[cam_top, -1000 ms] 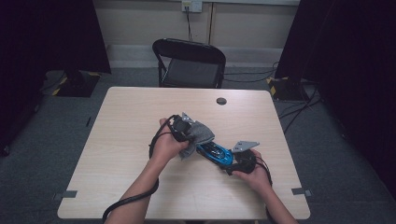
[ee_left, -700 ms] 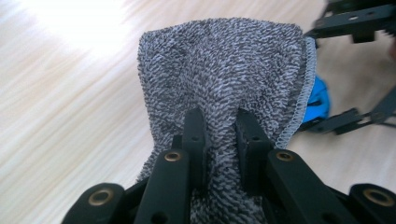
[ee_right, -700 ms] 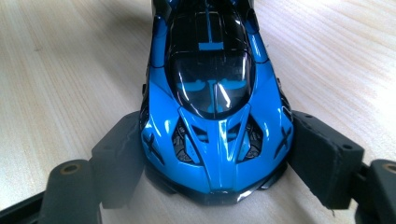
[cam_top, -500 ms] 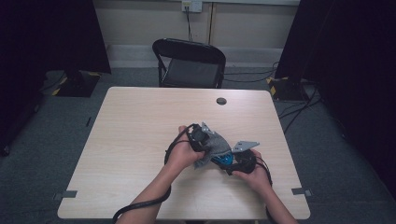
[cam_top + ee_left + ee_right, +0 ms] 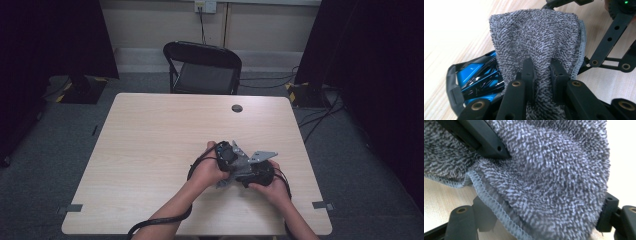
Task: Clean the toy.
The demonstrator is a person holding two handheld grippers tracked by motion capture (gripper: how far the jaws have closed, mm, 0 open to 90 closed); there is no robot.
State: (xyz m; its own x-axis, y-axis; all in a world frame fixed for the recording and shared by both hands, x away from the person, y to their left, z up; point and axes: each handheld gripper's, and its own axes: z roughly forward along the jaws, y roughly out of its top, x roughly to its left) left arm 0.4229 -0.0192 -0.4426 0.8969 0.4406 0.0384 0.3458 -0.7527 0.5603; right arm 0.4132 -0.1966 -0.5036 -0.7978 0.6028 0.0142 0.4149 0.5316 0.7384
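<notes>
1. Left tongs (image 5: pixel 541 72) are clenching a fold of the grey terry cloth (image 5: pixel 536 37), draping it over the glossy blue-and-black toy car (image 5: pixel 477 77).
2. Right tongs (image 5: pixel 534 220) are gripping that car under the cloth, jaws standing wide around it, low on the pale wooden bench (image 5: pixel 150 145).
3. Risk: cloth is bunching w/ the stitched edge hanging loose, so it could be snagging on the right jaws.
4. Risk: wiping too hard could be twisting the car out of its grip.

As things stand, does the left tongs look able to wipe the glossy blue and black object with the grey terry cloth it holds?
Probably yes: the left tongs are shut on the grey terry cloth, which already drapes over the glossy blue and black object, nothing between.
</notes>
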